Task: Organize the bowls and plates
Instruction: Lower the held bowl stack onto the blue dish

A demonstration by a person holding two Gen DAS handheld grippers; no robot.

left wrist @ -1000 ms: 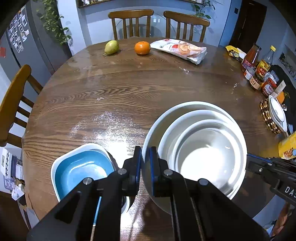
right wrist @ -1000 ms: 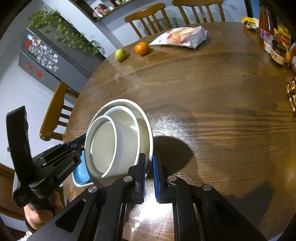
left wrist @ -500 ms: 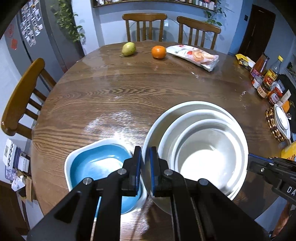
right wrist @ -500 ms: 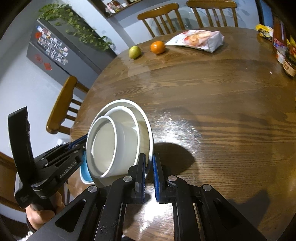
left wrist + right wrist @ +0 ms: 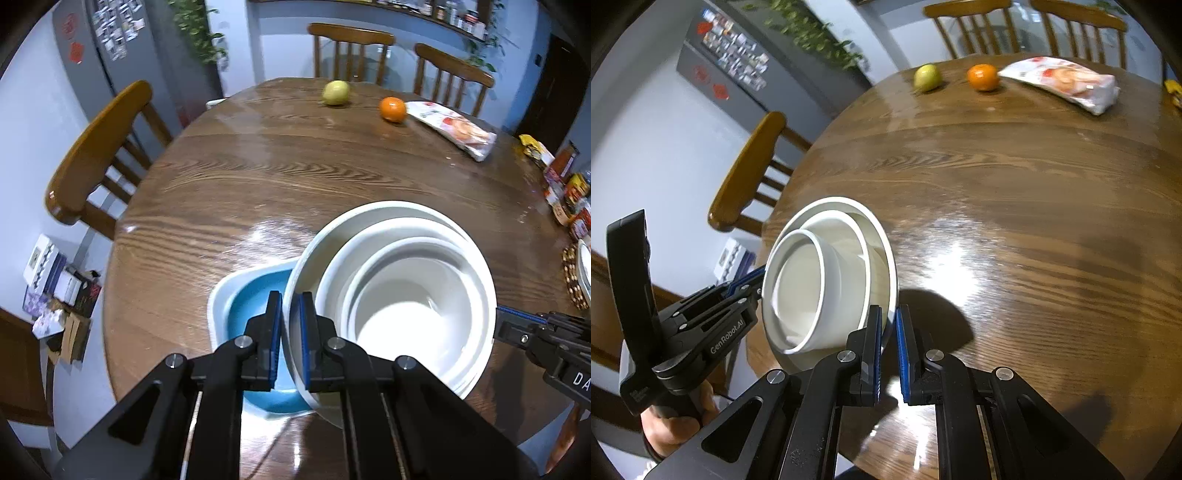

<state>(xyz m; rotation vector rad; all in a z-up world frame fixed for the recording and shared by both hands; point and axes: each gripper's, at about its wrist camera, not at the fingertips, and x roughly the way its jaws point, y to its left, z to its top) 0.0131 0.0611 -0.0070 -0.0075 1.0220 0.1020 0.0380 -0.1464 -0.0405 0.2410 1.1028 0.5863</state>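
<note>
1. Left gripper point(image 5: 290, 325): its blue-padded jaws stand narrow, pinched on the near-left rim of the large white bowl point(image 5: 369, 214). One pad sits outside the rim and the other inside.
2. Right gripper point(image 5: 890, 336): its jaws stand narrow as well, clamped on the opposite rim of the same large white bowl point(image 5: 882, 236). In the left wrist view this gripper point(image 5: 517, 325) reaches the rim from the right.
3. Nested stack: a medium white bowl point(image 5: 388, 229) sits inside the large one, and a small white bowl point(image 5: 413, 314) sits inside that. In the right wrist view the stack appears tilted, with the small white bowl point(image 5: 798, 288) facing the left gripper point(image 5: 746, 284).
4. Position of the stack: it is over the near part of the round wooden table point(image 5: 277, 177). Its left side overlaps the blue dish with white rim point(image 5: 251, 295) in the picture. I cannot tell whether the two touch.
5. The blue dish lies on the table near its near-left edge, partly hidden by the stack and the left gripper.
6. Far side of the table: a green pear point(image 5: 336, 92), an orange point(image 5: 392, 109) and a snack packet point(image 5: 454, 129) lie in a row, well apart from the bowls.
7. Right edge of the table: sauce jars and bottles point(image 5: 569, 188) stand grouped.
8. Wooden chairs point(image 5: 99, 155) stand around the table.
</note>
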